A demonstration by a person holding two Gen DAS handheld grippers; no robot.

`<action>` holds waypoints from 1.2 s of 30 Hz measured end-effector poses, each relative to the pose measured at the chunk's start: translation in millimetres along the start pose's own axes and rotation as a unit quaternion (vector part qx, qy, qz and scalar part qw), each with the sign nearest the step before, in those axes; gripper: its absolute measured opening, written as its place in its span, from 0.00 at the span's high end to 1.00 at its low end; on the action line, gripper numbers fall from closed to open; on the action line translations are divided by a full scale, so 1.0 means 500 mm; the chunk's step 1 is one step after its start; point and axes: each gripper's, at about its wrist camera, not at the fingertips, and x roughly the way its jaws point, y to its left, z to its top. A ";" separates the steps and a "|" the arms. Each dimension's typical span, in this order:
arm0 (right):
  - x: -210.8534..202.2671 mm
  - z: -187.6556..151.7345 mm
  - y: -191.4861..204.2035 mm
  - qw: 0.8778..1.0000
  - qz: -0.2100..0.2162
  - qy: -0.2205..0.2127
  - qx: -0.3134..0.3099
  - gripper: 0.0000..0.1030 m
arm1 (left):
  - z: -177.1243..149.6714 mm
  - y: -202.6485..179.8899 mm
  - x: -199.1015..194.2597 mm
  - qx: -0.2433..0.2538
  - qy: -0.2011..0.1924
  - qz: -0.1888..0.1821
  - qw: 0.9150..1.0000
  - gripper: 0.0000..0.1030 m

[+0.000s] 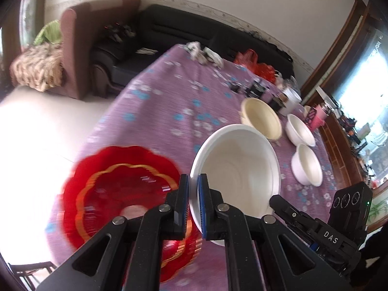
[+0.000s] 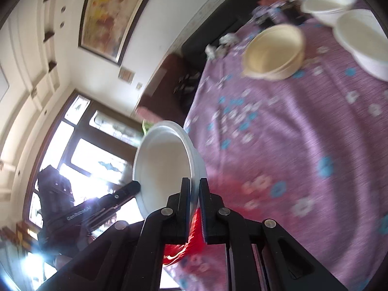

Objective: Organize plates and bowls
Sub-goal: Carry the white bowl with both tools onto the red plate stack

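A large white bowl is held in the air above the purple flowered tablecloth. My left gripper is shut on its near rim. My right gripper is shut on the opposite rim of the same bowl, and its tip shows in the left wrist view. A red scalloped plate with gold trim lies on the cloth below the bowl; it also shows in the right wrist view. A cream bowl and two small white bowls stand farther along the table.
Red bags, dark boxes and jars, and crumpled cloth crowd the table's far end. A black sofa and a brown armchair stand beyond. The table's left edge drops to a pale floor.
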 end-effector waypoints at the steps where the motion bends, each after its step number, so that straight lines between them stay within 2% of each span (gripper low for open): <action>1: 0.012 -0.009 0.012 1.000 0.002 0.007 -0.003 0.92 | -0.004 0.014 -0.012 -0.002 -0.003 0.006 1.000 0.93; 6: 0.084 -0.060 0.069 0.998 -0.004 0.049 -0.031 0.91 | -0.029 0.098 -0.047 -0.020 -0.010 0.033 0.999 0.92; 11: 0.137 -0.100 0.081 0.995 -0.018 0.084 -0.045 0.91 | -0.059 0.175 -0.037 -0.048 0.012 0.041 0.998 0.92; 16: 0.179 -0.126 0.080 0.993 -0.037 0.102 -0.045 0.91 | -0.083 0.215 -0.014 -0.061 0.031 0.042 0.997 0.92; 26: 0.217 -0.136 0.062 0.990 -0.065 0.116 -0.045 0.91 | -0.098 0.239 0.006 -0.064 0.043 0.047 0.996 0.89; 32: 0.220 -0.141 0.070 0.989 -0.075 0.115 -0.055 0.91 | -0.099 0.234 0.006 -0.039 0.041 0.078 0.995 0.74; 36: 0.227 -0.142 0.069 0.988 -0.076 0.128 -0.051 0.90 | -0.102 0.231 -0.003 -0.026 0.037 0.097 0.994 0.71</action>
